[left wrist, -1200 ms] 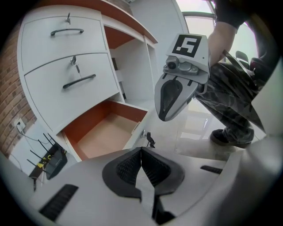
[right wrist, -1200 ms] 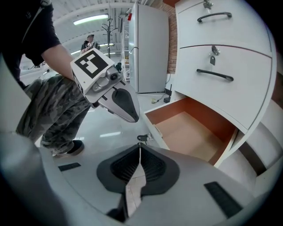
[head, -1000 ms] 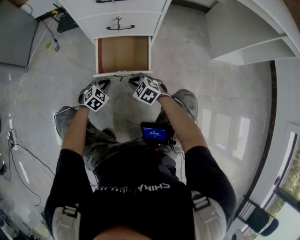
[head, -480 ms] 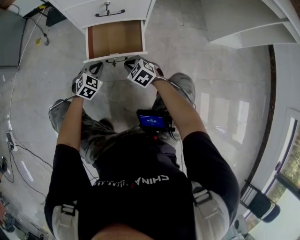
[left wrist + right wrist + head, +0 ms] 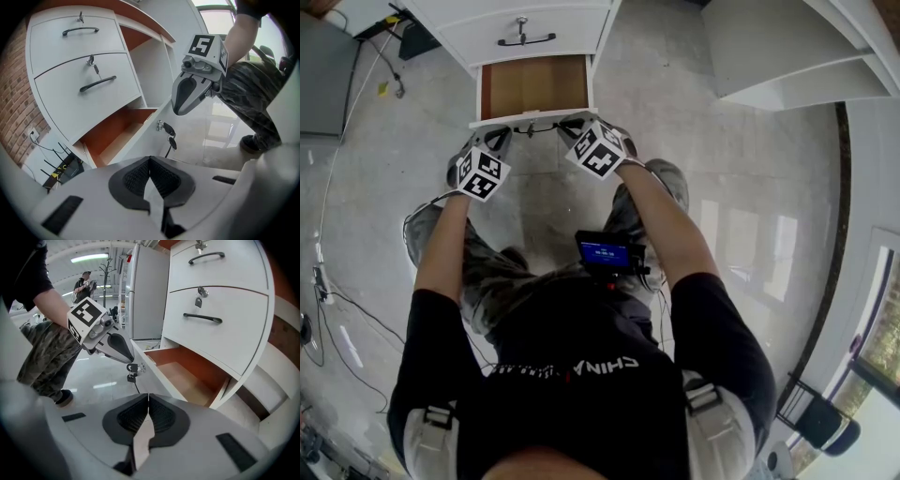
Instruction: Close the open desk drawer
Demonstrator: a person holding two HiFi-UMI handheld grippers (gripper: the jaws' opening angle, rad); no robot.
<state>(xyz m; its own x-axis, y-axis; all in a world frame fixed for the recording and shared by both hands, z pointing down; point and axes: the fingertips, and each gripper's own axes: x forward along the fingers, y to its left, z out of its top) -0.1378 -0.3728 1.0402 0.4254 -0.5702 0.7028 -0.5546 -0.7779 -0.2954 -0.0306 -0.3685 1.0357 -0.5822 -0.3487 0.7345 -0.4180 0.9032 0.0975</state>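
Note:
The open bottom drawer of the white desk shows its brown inside, and its white front panel faces me. A key hangs from the lock on that panel. My left gripper is shut and empty, with its tip at the panel's left part. My right gripper is likewise shut and empty, at the panel's right part. In the left gripper view the right gripper hovers at the top edge of the drawer. In the right gripper view the left gripper is by the key, next to the drawer.
Two closed drawers with dark handles sit above the open one. A white shelf unit stands to the right. Cables trail over the floor at the left. My legs are below the grippers. A brick wall is at the left.
Both grippers stay together at the drawer's front panel. The drawer shows a little less of its brown inside than before, having slid somewhat inward.

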